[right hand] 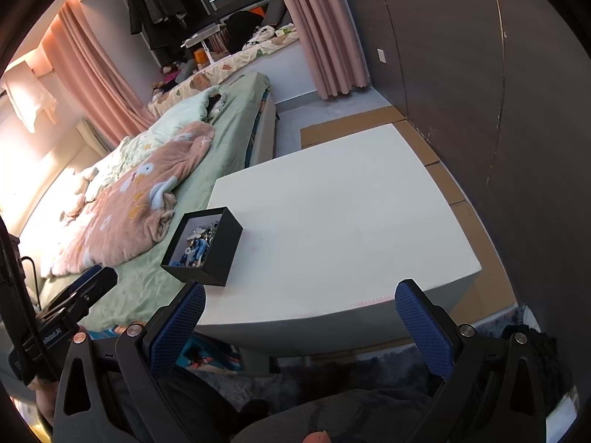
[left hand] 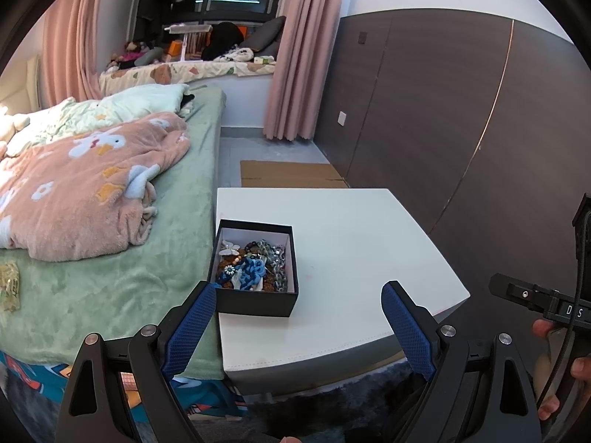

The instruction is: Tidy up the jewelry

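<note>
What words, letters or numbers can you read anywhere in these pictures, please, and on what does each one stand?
"D S": white letters on the black body of the right tool, seen from the left wrist view.
"nRobot.AI", roughly; first letters are unclear: white print on the black body of the left tool, seen from the right wrist view.
Nothing else is readable.

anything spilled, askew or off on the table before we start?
Nothing spilled. The black box sits upright near the bed-side edge of the white table, turned slightly askew to that edge. Inside, the jewelry is one tangled heap of beads, blue cord and flower pieces, unsorted. Both the left gripper and right gripper are open and empty.
</note>
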The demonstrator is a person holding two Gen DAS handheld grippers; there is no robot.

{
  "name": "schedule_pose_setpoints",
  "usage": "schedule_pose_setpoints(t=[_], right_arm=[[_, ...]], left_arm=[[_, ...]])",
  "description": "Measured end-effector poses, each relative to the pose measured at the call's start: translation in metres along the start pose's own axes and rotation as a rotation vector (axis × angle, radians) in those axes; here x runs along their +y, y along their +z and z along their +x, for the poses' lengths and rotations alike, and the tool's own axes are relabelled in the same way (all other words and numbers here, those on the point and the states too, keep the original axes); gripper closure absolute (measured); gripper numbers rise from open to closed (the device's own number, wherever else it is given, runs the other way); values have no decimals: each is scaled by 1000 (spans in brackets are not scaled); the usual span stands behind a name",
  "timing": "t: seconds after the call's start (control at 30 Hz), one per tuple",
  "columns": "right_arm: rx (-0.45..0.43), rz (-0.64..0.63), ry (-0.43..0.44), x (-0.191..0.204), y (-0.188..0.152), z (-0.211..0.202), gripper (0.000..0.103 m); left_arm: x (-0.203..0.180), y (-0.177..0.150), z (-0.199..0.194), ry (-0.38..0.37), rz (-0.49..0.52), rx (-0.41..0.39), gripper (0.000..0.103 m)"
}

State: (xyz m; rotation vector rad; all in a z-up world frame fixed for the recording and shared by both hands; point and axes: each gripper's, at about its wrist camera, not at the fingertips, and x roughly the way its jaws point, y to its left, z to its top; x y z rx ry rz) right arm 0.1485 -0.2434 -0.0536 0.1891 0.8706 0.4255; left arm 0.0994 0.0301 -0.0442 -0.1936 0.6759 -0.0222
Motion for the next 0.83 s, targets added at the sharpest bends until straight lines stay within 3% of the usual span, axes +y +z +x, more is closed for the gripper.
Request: schedule_pose_setpoints(t=[0.4, 0.83], right_arm=[[2, 3, 2, -2, 1, 0, 0], [4, 7, 2, -4, 1, 0, 0]], left_arm=[[5, 0, -9, -1, -40, -43, 12], [2, -1, -16, -2, -11, -81, 12]])
